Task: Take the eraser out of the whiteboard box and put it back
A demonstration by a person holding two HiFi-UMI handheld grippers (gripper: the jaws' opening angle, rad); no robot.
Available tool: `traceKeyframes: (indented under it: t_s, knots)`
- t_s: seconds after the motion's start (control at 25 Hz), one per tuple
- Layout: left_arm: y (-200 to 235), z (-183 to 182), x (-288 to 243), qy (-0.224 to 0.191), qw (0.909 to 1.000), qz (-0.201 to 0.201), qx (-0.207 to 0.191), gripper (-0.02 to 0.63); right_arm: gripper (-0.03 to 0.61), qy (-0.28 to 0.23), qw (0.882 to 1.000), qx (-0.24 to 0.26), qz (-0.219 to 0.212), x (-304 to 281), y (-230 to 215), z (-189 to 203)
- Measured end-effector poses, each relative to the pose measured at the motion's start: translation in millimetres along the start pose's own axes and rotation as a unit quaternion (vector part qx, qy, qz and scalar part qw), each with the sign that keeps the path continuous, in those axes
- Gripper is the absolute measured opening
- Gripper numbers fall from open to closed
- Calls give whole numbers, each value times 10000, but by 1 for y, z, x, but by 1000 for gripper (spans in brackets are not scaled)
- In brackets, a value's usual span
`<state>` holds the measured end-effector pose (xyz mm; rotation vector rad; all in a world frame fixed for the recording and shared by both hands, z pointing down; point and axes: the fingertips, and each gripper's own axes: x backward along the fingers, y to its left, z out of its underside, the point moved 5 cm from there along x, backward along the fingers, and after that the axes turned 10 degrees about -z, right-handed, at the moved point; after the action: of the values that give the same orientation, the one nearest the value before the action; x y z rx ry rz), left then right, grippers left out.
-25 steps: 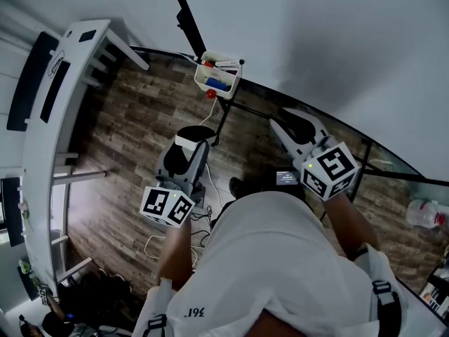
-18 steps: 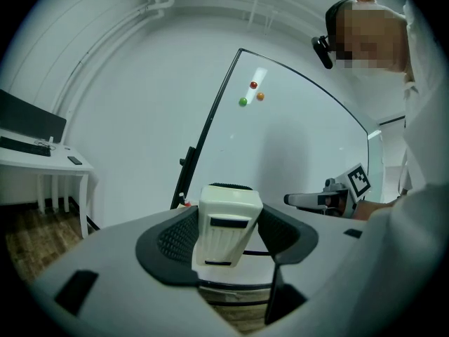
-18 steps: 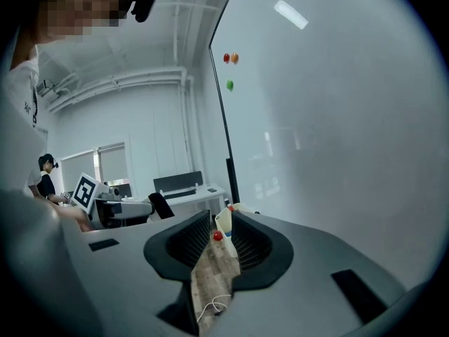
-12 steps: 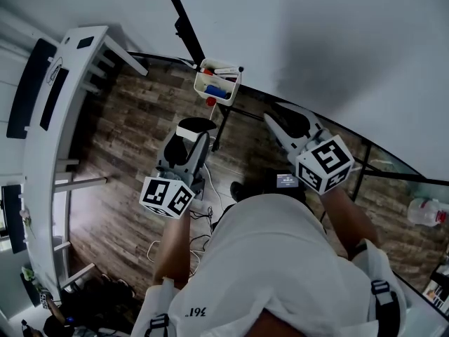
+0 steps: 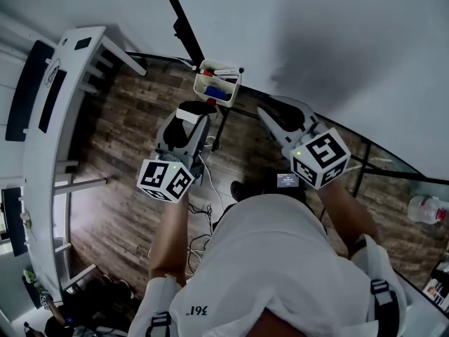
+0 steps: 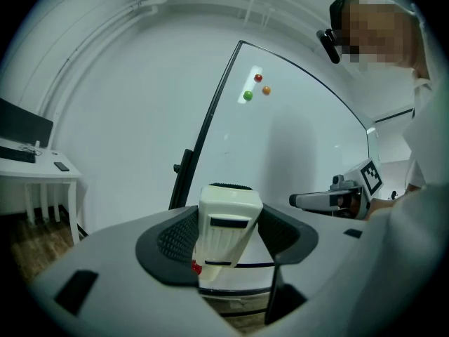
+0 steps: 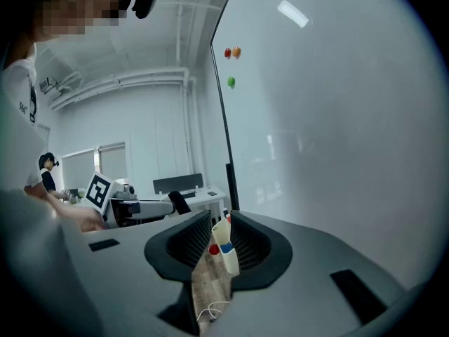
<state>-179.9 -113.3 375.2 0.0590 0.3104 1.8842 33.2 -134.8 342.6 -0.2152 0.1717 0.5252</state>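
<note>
The white whiteboard box [image 5: 218, 81] hangs on the whiteboard's lower frame, with a blue thing and markers in it. My left gripper [image 5: 192, 116] is shut on the white eraser [image 5: 196, 109] with its black felt, just below and left of the box. In the left gripper view the eraser [image 6: 226, 227] stands upright between the ribbed pads. My right gripper [image 5: 268, 112] hovers to the right of the box, close to the board. Its jaws have just been closing and nothing is between them. Through their gap the box [image 7: 224, 246] shows far ahead.
The whiteboard [image 5: 330, 41] fills the upper right, with three coloured magnets [image 6: 256, 88] on it and a black stand pole [image 5: 181, 16]. A white desk [image 5: 52, 132] with a dark monitor [image 5: 28, 83] stands at the left. Cables [image 5: 203, 220] lie on the wooden floor.
Both grippers have moved up the picture toward the box, the left one carrying the eraser with it. The right one has drifted left along the board.
</note>
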Motion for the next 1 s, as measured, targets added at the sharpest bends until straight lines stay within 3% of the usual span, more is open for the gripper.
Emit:
traceKeyframes:
  t_s: [0.48,1.0]
  knots:
    - [5,-1,-39,27,10000,72,-31,273,101,35,10000,42,-74,-23,-5,-2]
    - [18,24,-79,276,9995,-8,-126,273,98,175,9997,29,-160,-45,-10,4]
